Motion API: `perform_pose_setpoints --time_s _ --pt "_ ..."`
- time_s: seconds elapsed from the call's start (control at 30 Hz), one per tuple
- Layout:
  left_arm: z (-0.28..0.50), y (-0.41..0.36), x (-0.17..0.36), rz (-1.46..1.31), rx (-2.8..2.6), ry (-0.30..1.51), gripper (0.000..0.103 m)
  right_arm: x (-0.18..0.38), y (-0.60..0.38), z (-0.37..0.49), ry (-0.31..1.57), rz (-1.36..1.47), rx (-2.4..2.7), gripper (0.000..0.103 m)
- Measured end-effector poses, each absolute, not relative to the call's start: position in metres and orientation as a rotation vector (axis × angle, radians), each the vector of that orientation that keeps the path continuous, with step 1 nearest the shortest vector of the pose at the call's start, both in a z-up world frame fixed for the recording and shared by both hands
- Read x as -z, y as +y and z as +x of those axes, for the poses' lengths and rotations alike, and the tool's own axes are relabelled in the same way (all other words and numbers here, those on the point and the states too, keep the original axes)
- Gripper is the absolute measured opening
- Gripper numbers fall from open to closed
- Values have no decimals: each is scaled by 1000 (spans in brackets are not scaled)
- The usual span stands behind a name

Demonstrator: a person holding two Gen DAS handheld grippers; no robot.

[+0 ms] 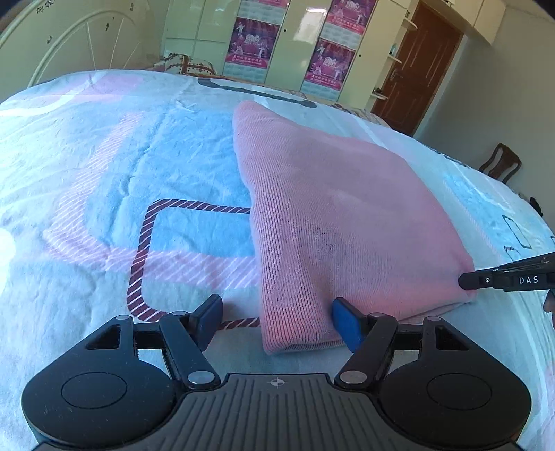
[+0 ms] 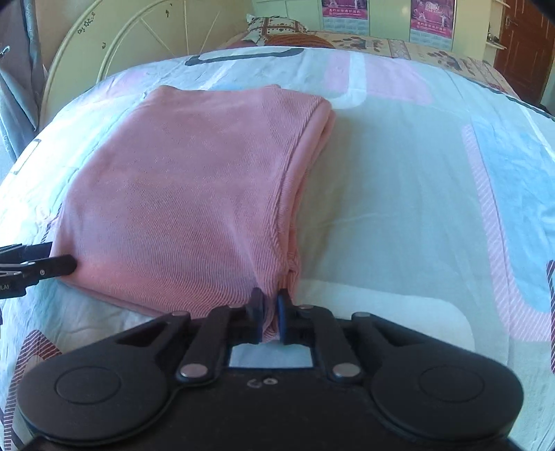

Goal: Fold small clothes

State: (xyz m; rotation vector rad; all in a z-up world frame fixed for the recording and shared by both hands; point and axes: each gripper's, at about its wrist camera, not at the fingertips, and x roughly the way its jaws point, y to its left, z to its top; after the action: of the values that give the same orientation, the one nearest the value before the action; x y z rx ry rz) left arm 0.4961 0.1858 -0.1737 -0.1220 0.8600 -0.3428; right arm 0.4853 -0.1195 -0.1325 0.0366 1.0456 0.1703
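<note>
A folded pink knit garment (image 1: 340, 222) lies flat on the bed; it also fills the left middle of the right wrist view (image 2: 187, 194). My left gripper (image 1: 277, 319) is open, its blue pads straddling the garment's near left corner without gripping it. My right gripper (image 2: 269, 315) is shut on the garment's near right corner, cloth pinched between its blue pads. The right gripper's tip shows at the right edge of the left wrist view (image 1: 485, 280), touching the cloth. The left gripper's tip shows at the left edge of the right wrist view (image 2: 52, 267).
The bed cover (image 1: 104, 180) is pale blue with pink stripes. A cream headboard (image 2: 121, 45) stands at the far left. A patterned pillow (image 2: 274, 26), wardrobes with posters (image 1: 326, 45), a brown door (image 1: 423, 69) and a wooden chair (image 1: 499, 163) stand beyond the bed.
</note>
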Motion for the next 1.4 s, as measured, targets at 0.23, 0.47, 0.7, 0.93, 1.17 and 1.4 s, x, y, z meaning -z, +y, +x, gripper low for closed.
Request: perform_pose_setpoints --time_s 0.23,0.47,0.7,0.93,1.17,1.4 --pt "488 171 171 -69 260 864 70 136 -117 480 1019 30 -149 8" --pt "474 155 156 -6 173 878 70 133 -111 465 1000 -34 -113 44" --pt "411 148 125 23 141 805 72 96 -121 396 892 -5 -139 53" --pt "327 140 83 32 98 666 103 55 -122 321 802 13 -121 82" --pt "261 142 40 -24 113 605 103 28 -117 253 733 -26 -66 93" --pt "217 130 15 -12 130 570 103 6 -110 211 687 4 -68 94"
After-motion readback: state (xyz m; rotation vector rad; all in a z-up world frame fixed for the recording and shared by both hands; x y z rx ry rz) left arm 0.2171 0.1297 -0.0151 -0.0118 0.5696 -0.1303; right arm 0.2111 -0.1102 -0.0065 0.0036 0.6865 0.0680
